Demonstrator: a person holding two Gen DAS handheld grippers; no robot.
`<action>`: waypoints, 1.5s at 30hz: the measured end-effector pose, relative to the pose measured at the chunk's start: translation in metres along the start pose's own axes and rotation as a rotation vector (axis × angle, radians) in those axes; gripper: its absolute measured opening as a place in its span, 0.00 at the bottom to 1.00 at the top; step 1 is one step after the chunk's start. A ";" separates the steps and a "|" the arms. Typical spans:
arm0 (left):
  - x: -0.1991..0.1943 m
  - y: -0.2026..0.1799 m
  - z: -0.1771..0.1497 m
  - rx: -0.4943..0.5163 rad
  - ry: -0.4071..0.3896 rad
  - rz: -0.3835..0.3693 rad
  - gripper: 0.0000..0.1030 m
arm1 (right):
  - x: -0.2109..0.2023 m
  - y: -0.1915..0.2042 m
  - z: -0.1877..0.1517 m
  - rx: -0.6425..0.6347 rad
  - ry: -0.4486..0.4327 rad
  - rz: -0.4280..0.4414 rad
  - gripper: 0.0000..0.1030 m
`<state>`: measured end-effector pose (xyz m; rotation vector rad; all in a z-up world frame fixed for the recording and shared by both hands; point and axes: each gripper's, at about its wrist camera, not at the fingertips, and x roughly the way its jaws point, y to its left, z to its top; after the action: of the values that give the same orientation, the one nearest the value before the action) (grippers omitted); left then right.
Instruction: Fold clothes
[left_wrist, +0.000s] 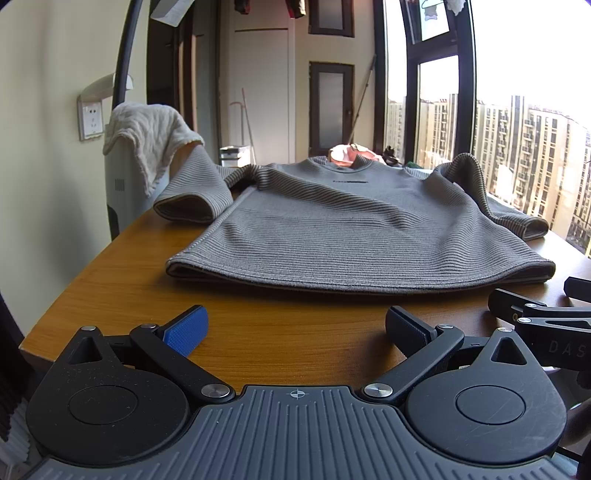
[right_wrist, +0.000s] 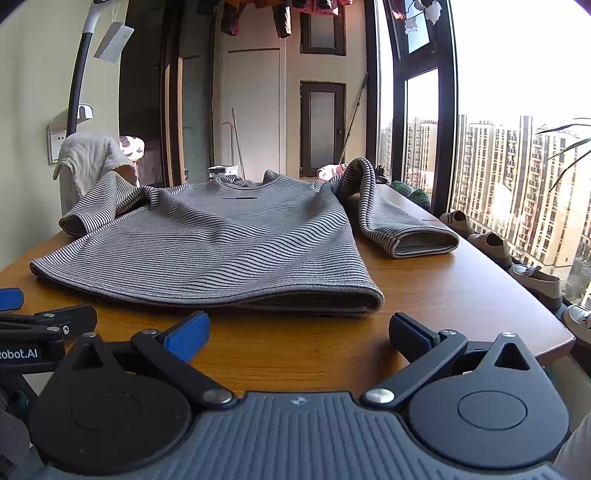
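Observation:
A grey striped long-sleeved sweater (left_wrist: 332, 225) lies flat on the wooden table (left_wrist: 129, 280), hem toward me, collar at the far side. Both sleeves are bent back beside the body, left cuff (left_wrist: 188, 210) and right cuff (right_wrist: 424, 243). My left gripper (left_wrist: 295, 328) is open and empty, just short of the hem's middle. My right gripper (right_wrist: 299, 332) is open and empty, in front of the sweater (right_wrist: 214, 243) at its near right hem corner. The right gripper also shows at the right edge of the left wrist view (left_wrist: 546, 317).
A white cloth (left_wrist: 147, 136) hangs over a white appliance past the table's left edge. Pink clothing (left_wrist: 351, 153) lies beyond the collar. Several shoes (right_wrist: 491, 245) line the window sill on the right. The table's right edge (right_wrist: 546, 325) is close to my right gripper.

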<state>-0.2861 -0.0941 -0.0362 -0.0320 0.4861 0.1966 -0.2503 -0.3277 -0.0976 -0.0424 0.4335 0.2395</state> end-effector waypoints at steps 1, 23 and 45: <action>0.000 0.000 0.000 0.000 0.000 0.000 1.00 | 0.000 0.000 0.000 0.000 0.000 0.001 1.00; -0.001 0.000 0.000 0.000 -0.003 -0.002 1.00 | -0.002 0.002 0.000 -0.018 0.001 0.042 1.00; -0.001 -0.001 -0.001 0.000 -0.004 -0.004 1.00 | -0.002 0.003 -0.001 -0.020 -0.001 0.044 1.00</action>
<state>-0.2876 -0.0950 -0.0365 -0.0327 0.4817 0.1932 -0.2532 -0.3256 -0.0976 -0.0519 0.4316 0.2870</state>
